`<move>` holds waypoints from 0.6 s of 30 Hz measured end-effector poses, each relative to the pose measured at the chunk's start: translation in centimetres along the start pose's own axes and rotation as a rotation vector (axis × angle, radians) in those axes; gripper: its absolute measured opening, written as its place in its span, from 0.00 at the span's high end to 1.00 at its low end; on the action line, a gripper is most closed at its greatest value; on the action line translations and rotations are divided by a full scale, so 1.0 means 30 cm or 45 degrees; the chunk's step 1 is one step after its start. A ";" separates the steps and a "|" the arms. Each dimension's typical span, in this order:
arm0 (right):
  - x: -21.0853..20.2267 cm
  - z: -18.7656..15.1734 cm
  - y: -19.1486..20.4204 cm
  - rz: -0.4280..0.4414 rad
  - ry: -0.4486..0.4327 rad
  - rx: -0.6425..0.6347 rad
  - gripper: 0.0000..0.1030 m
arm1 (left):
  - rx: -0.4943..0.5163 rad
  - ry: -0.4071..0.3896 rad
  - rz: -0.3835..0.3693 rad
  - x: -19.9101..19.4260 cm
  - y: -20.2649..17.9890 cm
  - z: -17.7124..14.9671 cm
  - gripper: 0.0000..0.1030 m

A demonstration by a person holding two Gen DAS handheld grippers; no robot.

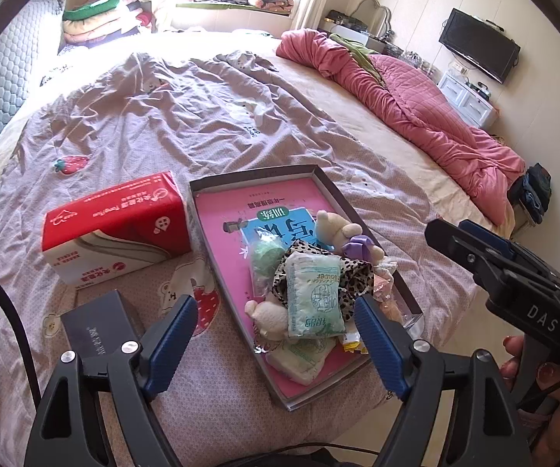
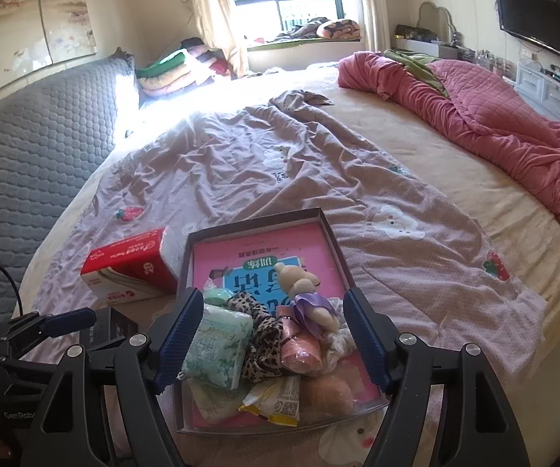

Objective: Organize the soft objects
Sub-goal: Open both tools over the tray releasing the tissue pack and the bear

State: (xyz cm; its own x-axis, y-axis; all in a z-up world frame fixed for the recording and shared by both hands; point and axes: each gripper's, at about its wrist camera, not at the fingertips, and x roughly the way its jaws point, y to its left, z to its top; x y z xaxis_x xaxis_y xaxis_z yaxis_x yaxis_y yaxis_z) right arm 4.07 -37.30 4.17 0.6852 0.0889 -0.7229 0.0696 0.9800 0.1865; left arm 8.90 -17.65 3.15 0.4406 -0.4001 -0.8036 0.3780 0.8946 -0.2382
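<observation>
On the bed, left wrist view: left gripper (image 1: 276, 325) spread wide and empty above shallow box (image 1: 252, 181); green tissue pack (image 1: 313, 295) heaped there with leopard cloth (image 1: 352, 276) and small plush bear (image 1: 332, 225).
From the right wrist: right gripper (image 2: 274, 336) likewise agape, holding nothing, over same pile.
Beside the box: red tissue carton (image 1: 116, 225).
Advice: lower squarely, pinch one soft piece, avoid snagging neighbours.

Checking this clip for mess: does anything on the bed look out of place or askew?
Mostly tidy. The soft items sit heaped in the near end of the shallow box, with a yellow snack packet poking out beneath the pile. The red tissue pack lies outside the box. Nothing looks spilled or damaged.
</observation>
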 end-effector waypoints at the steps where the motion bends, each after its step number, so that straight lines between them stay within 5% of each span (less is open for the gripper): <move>1: -0.011 -0.002 0.006 -0.001 -0.004 -0.004 0.26 | -0.001 -0.004 0.007 -0.010 0.003 -0.002 0.19; 18: -0.104 -0.105 0.095 0.048 -0.001 -0.066 0.26 | 0.012 -0.028 0.125 -0.093 -0.001 -0.083 0.18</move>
State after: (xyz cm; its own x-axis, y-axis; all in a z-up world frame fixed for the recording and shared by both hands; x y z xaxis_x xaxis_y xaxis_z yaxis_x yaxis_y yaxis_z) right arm -0.14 -34.24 4.86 0.6873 0.1256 -0.7154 0.0064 0.9838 0.1789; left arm 5.63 -16.07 4.06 0.4936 -0.3151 -0.8106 0.3399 0.9278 -0.1537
